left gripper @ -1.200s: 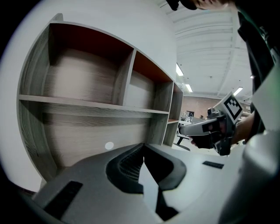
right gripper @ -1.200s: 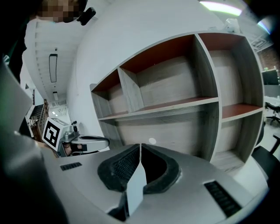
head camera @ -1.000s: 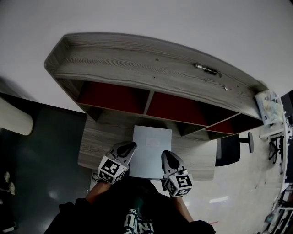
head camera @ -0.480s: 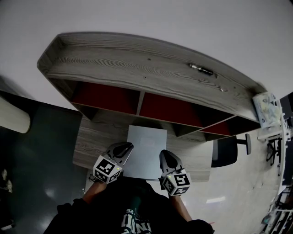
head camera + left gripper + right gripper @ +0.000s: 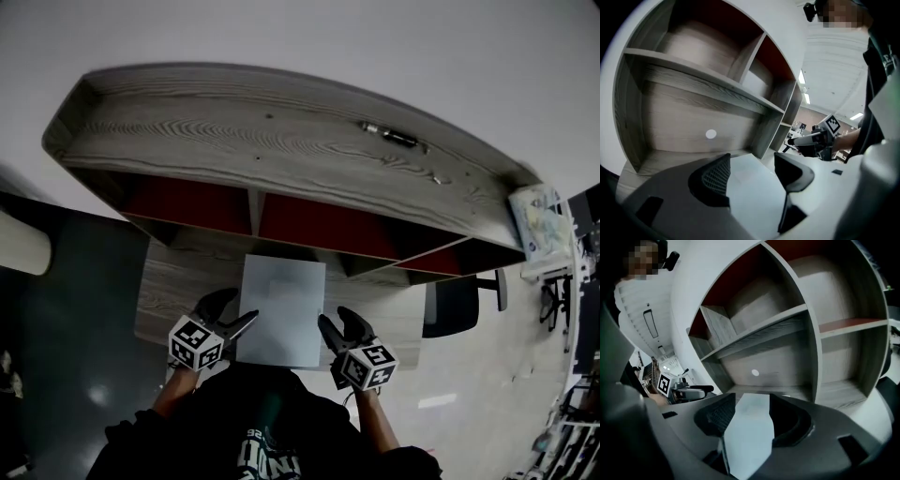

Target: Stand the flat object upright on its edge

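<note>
Two open claws: left gripper (image 5: 234, 311) and right gripper (image 5: 337, 321), jaws just been opening, gripping nothing, near corners of the flat white panel (image 5: 281, 305) between them. It lies flat on the desk (image 5: 178, 281). An uneven pinch could skid it into the shelf (image 5: 281, 141).

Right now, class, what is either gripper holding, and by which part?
Nothing is held. The jaws of the left gripper and right gripper have just been opening and stand apart; the white board lies flat on the desk.
</note>
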Available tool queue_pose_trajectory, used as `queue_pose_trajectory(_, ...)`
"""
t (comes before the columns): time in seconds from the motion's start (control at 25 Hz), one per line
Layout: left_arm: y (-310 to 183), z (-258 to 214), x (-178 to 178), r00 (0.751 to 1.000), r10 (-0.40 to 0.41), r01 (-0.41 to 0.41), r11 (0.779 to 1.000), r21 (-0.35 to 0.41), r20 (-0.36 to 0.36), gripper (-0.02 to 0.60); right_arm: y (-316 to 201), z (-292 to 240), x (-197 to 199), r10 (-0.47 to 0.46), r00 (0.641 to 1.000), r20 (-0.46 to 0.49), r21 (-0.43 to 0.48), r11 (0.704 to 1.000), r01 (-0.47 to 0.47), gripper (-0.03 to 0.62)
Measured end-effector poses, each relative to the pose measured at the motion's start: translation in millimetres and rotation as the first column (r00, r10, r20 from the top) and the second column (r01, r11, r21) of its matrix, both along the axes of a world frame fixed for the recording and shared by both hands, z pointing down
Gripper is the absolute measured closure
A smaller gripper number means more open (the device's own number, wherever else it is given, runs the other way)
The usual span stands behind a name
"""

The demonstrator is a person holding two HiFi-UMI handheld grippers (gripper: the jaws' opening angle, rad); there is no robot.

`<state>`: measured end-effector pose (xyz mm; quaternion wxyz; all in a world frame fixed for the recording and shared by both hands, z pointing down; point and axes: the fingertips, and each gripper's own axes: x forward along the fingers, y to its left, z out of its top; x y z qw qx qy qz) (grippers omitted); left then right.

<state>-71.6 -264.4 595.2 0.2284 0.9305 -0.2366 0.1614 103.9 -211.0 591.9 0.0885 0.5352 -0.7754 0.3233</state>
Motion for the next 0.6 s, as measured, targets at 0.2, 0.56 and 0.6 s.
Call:
queue_pose_trajectory(0.2,10,28,-1,0.997,0.061,-0.056,0.993,-0.104,0.044,0.230,9,37,1,-0.019,0.993,0.118,-0.159,0.986,0.038,0.376)
queue_pose_trajectory(0.56,9,90,-16,0.995,0.059,-0.032,0.946,-0.322,0.075,0.222,18,95,8,-0.017,0.975,0.223,-0.332,0.939,0.093,0.373)
queue_pose_trajectory(0.6,10,97,-17,0.994,0.065,-0.032,0.940,-0.339,0.086,0.222,17,100,9,-0.012,0.972,0.234,-0.347,0.933,0.095,0.373)
